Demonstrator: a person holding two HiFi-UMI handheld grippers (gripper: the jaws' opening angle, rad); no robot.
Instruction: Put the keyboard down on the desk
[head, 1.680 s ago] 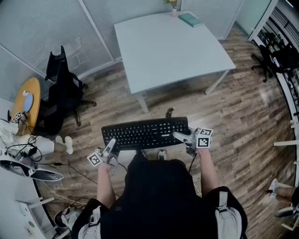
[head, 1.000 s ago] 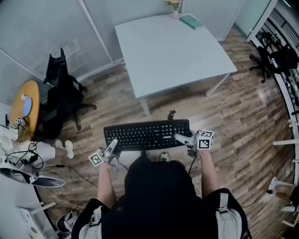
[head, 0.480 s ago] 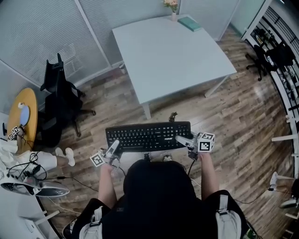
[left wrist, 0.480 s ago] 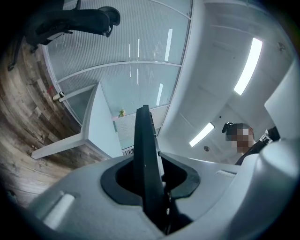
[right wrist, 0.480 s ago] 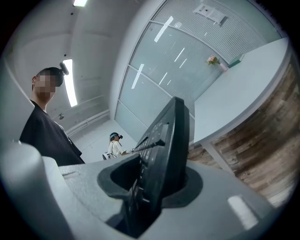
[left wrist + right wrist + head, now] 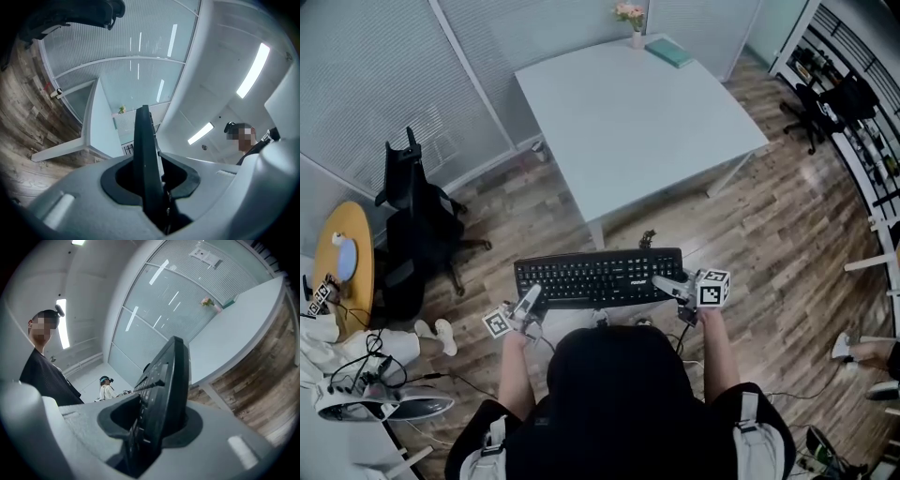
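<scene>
A black keyboard [image 6: 598,277] is held level in the air above the wooden floor, just short of the near corner of the white desk [image 6: 628,112]. My left gripper [image 6: 529,296] is shut on the keyboard's left end, and my right gripper [image 6: 661,281] is shut on its right end. In the left gripper view the keyboard [image 6: 145,159] runs edge-on between the jaws, with the desk [image 6: 101,126] beyond it. The right gripper view shows the keyboard's keys [image 6: 161,394] clamped between the jaws and the desk [image 6: 234,329] ahead.
A black office chair [image 6: 417,220] stands left of the desk. A small flower vase [image 6: 634,21] and a green book [image 6: 667,52] sit at the desk's far edge. Cables [image 6: 366,375] lie on the floor at the left. More chairs [image 6: 825,103] stand at the right.
Both grippers have carried the keyboard forward toward the desk. The desk's near corner now lies closer to the keyboard in the head view.
</scene>
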